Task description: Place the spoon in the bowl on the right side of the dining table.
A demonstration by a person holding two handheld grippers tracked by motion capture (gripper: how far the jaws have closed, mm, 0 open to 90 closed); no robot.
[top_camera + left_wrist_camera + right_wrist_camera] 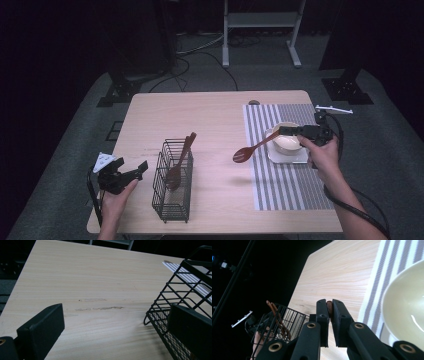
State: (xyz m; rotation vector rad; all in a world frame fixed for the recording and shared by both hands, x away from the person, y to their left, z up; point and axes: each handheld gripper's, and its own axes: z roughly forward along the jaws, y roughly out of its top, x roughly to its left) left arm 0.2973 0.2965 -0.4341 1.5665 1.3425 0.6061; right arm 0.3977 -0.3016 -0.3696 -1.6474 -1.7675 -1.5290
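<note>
Right claw [286, 131] clamped on wooden spoon [251, 149] handle; spoon airborne between bowl [288, 141] and wire basket [173, 178]

Your spoon's long axis runs from the claw down-left, its head over bare surface [215, 112], pointing toward the basket, well apart from it; handle end sits pinched between the jaws beside the bowl on the striped mat [287, 182]; left claw [131, 173] open, empty, just beside the basket, which already holds wooden utensils [181, 160]; right hand carries, left is nearer to steady it.

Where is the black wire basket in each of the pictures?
High view: wire basket stands left of centre, near the table's front edge, utensils inside.
Left gripper view: its corner is at the right edge.
Right gripper view: lower left.
Shared landmark: the striped placemat.
</note>
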